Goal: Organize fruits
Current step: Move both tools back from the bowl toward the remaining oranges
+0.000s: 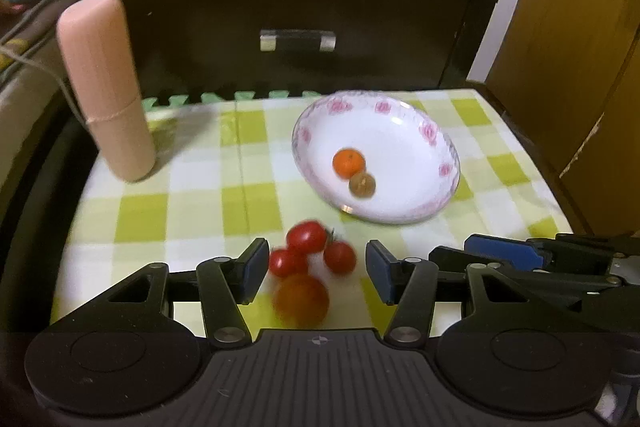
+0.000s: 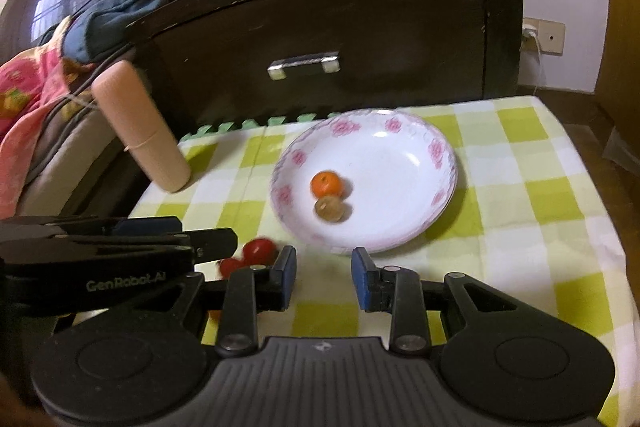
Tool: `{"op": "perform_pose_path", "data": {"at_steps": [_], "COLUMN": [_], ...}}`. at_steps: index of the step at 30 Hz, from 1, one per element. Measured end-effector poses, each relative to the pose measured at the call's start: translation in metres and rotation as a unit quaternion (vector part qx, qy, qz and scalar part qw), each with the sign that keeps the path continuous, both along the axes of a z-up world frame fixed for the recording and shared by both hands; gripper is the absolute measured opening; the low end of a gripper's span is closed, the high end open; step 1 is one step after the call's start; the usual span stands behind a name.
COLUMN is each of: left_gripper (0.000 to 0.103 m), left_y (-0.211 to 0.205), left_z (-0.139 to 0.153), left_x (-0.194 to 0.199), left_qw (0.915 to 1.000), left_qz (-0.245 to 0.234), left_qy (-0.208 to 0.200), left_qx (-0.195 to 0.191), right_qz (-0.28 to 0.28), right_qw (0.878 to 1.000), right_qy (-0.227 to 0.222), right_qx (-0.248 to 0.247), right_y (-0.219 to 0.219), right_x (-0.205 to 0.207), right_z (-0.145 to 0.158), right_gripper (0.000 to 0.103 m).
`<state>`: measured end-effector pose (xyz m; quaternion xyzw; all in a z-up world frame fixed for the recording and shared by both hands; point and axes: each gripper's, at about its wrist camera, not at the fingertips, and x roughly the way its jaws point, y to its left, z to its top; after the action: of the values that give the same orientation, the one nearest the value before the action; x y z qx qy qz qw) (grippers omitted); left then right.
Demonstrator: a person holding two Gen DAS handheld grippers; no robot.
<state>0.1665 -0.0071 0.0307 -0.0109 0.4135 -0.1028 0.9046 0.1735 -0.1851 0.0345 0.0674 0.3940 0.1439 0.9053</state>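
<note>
Now my left hand-held gripper [image 1: 316, 269], spread wide, brackets the tomato cluster [image 1: 310, 251] on the desk [image 1: 192, 187], so next I clench and carry it to the plate [image 1: 404, 115], while my right hand-held gripper [image 2: 323, 277] hangs released, empty.

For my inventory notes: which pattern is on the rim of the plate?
Pink flowers on white around the plate rim, clearest in the right wrist view.
</note>
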Motion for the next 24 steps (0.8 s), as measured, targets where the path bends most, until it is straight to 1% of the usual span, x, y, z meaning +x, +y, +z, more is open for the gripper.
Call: {"op": "perform_pose_path", "data": {"at_steps": [5, 8, 13, 20, 24], "left_gripper": [0.062, 0.062, 0.063, 0.063, 0.063], "left_y": [0.011, 0.018, 0.037, 0.065, 0.068], "left_z": [-0.006, -0.007, -0.01, -0.019, -0.028], "left_x": [-0.023, -0.039, -0.058, -0.064, -0.06], "left_qw": [0.9999, 0.9998, 0.9994, 0.9968, 0.9948], "left_qz": [-0.001, -0.003, 0.011, 0.054, 0.068], "left_qy": [0.017, 0.019, 0.03, 0.059, 0.073], "left_qx": [-0.003, 0.004, 0.011, 0.005, 0.017], "right_qz": [0.017, 0.031, 0.052, 0.068, 0.076], "right_qw": [1.0, 0.999, 0.998, 0.996, 0.995], "right_qy": [0.012, 0.02, 0.032, 0.051, 0.055], "right_qx": [-0.001, -0.004, -0.009, -0.011, -0.014], "right_y": [0.01, 0.016, 0.026, 0.035, 0.04], "right_x": [-0.024, -0.039, -0.062, -0.079, -0.082], "right_z": [-0.004, -0.006, -0.01, -0.015, -0.016], "right_gripper": [0.029, 0.029, 0.029, 0.029, 0.029]}}
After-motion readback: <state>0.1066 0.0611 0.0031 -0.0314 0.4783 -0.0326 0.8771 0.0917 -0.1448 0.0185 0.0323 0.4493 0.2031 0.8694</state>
